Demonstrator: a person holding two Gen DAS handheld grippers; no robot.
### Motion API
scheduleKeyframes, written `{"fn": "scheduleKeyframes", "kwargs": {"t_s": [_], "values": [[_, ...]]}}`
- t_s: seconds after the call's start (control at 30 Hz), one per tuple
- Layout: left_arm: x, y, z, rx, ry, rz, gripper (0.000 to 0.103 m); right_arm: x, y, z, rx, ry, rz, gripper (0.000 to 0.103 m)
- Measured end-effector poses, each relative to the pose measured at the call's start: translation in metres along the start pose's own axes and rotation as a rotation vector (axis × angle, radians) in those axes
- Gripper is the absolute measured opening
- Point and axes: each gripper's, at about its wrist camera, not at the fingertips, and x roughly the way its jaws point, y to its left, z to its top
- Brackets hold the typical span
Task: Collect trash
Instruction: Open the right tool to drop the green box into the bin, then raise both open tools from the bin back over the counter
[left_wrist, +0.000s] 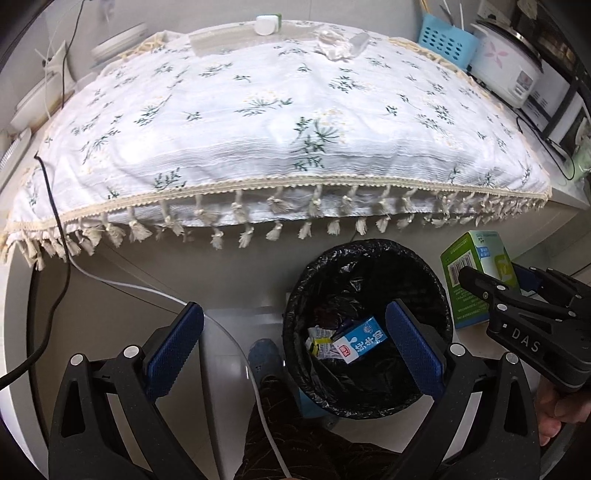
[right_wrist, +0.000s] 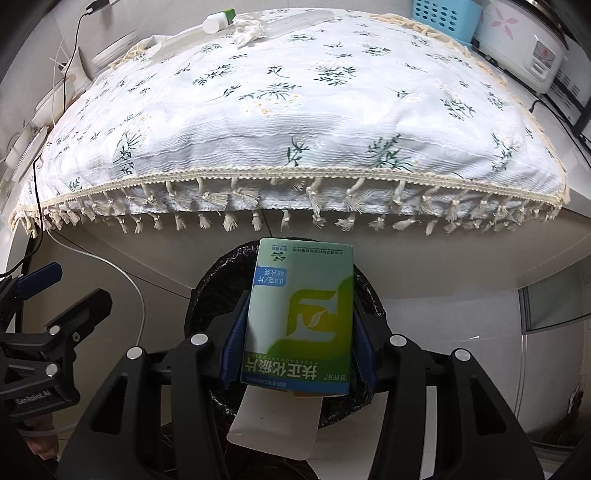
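The left claw (left_wrist: 293, 347) stands spread wide with nothing between its blue pads (left_wrist: 173, 347), hanging over the near side of the bin (left_wrist: 295, 295), which is lined with a black bag and sits on the floor just below the bench's front edge. Inside the bin lies a blue and white milk carton (left_wrist: 364, 338) among small crumpled wrappers (left_wrist: 319, 341) whose kinds are hard to make out.

The right claw (right_wrist: 299, 332) is narrowed onto a green and white medicine box (right_wrist: 299, 317), its pads pressed against the two long sides. The box is held above the bin's mouth (right_wrist: 207, 291), hiding most of it, and its lower flap (right_wrist: 275, 424) hangs open towards the camera.

On the bench, a white flowered cloth (left_wrist: 258, 122) with a tasselled fringe covers the top. At its far edge sit a small white bottle (left_wrist: 266, 24) and a crumpled clear wrapper (left_wrist: 334, 46). A white cable (left_wrist: 147, 291) runs down from under the cloth's front edge.
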Motion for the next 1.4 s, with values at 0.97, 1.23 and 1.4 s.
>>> {"fn": "scheduleKeyframes", "kwargs": {"t_s": [0.97, 1.23, 1.4], "values": [[-0.02, 0.004, 0.013, -0.016, -0.049, -0.024, 0.097, -0.053, -0.002, 0.017, 0.024, -0.158, -0.071, 0.094], [-0.056, 0.007, 0.018, -0.04, -0.114, -0.016, 0.097, -0.09, 0.002, 0.025, -0.008, -0.252, -0.075, 0.095], [-0.072, 0.012, 0.026, -0.051, -0.131, -0.022, 0.097, -0.104, 0.007, 0.032, -0.016, -0.3, -0.079, 0.095]]}}
